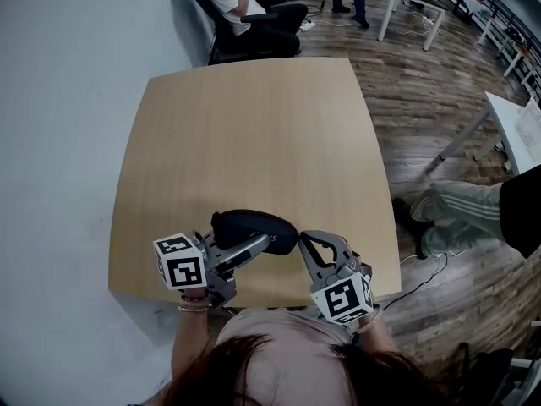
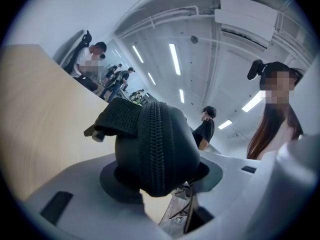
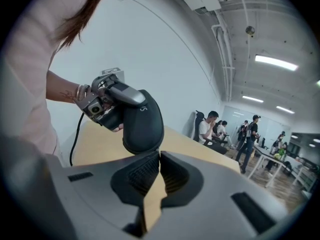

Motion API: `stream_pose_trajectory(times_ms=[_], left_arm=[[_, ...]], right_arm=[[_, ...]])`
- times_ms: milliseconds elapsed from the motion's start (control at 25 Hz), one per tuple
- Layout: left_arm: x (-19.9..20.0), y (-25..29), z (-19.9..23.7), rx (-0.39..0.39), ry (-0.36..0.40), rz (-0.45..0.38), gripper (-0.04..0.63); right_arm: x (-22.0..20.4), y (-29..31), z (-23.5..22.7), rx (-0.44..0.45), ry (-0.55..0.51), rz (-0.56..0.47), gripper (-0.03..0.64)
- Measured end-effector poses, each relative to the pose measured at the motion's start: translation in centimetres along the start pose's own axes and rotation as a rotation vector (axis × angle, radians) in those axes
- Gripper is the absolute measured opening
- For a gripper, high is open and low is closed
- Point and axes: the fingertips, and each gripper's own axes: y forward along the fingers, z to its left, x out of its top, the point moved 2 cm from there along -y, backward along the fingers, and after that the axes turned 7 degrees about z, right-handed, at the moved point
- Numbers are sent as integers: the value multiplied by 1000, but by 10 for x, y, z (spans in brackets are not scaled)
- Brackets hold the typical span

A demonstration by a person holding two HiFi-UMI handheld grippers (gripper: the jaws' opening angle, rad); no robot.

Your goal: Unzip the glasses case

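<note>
A black zipped glasses case (image 1: 254, 225) hangs above the table's near edge, held up off the wood. My left gripper (image 1: 256, 246) is shut on it from the left, its jaws spread round the case's body (image 2: 160, 144). In the left gripper view the zipper (image 2: 156, 149) runs down the case's end, and a fabric tab (image 2: 117, 116) with a small grey piece sticks out at its upper left. My right gripper (image 1: 302, 238) is shut, its tips (image 3: 159, 155) meeting right under the case's lower end (image 3: 142, 124). I cannot see whether a pull tab is pinched there.
The light wooden table (image 1: 254, 125) stretches away beyond the case, against a white wall on the left. A person sits on a chair (image 1: 245, 7) behind the far edge. Someone's legs (image 1: 456, 214) rest on the floor to the right, by a cable.
</note>
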Motion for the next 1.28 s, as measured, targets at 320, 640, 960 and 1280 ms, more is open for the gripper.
stream_pose_trajectory(times_ms=[320, 640, 960, 1280], left_arm=[[-5, 1, 1, 5, 2, 30, 224], [-9, 3, 2, 7, 2, 62, 224], [-14, 6, 7, 9, 11, 97, 224], [-17, 7, 7, 19, 18, 136, 224]], right_arm=[[-2, 1, 1, -5, -21, 15, 18], [-5, 2, 1, -4, -54, 30, 18], [-9, 6, 2, -2, -92, 53, 18], [-11, 7, 4, -1, -136, 71, 18]])
